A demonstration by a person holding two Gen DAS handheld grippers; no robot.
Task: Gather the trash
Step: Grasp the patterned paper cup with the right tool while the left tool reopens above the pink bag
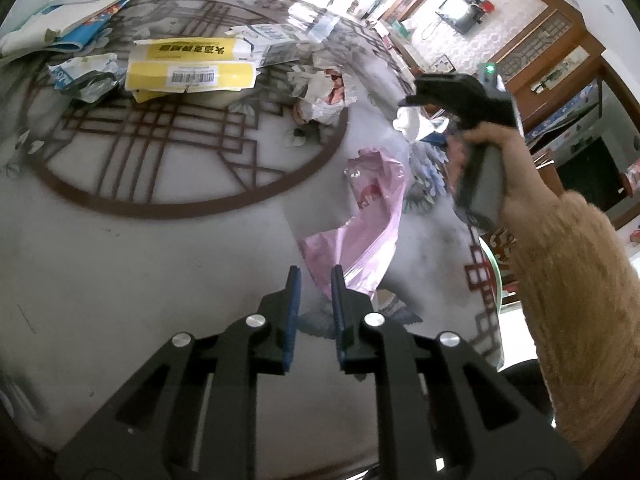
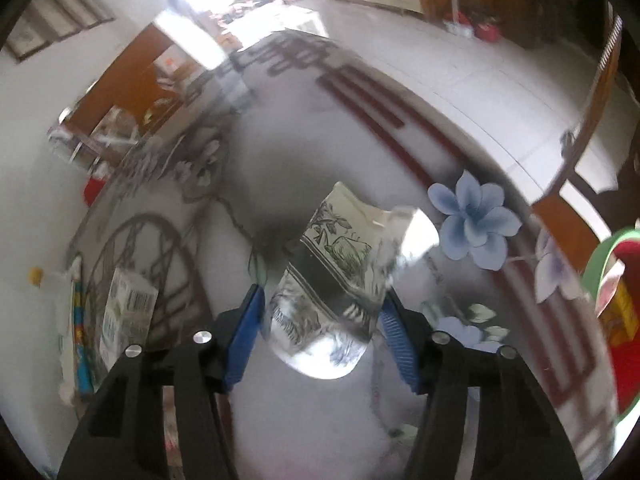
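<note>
In the left wrist view my left gripper (image 1: 316, 276) hangs over the table with its jaws narrowly apart and nothing between them; a pink plastic bag (image 1: 360, 224) lies just beyond its tips. Farther off lie a flattened yellow carton (image 1: 192, 66), crumpled paper (image 1: 324, 88) and a torn blue-white wrapper (image 1: 84, 74). The right gripper body (image 1: 464, 96) shows at the right, held in a hand, with white trash (image 1: 412, 124) below it. In the right wrist view my right gripper (image 2: 324, 300) is shut on a crumpled white wrapper with black ink print (image 2: 340, 264), held above the table.
The round table (image 1: 160, 264) has a brown lattice pattern and blue flower prints (image 2: 476, 216). A blue-white paper bag (image 1: 64, 20) lies at its far left. A small carton (image 2: 128, 312) stands at left. A green-rimmed bin with red contents (image 2: 612, 280) is past the table's right edge.
</note>
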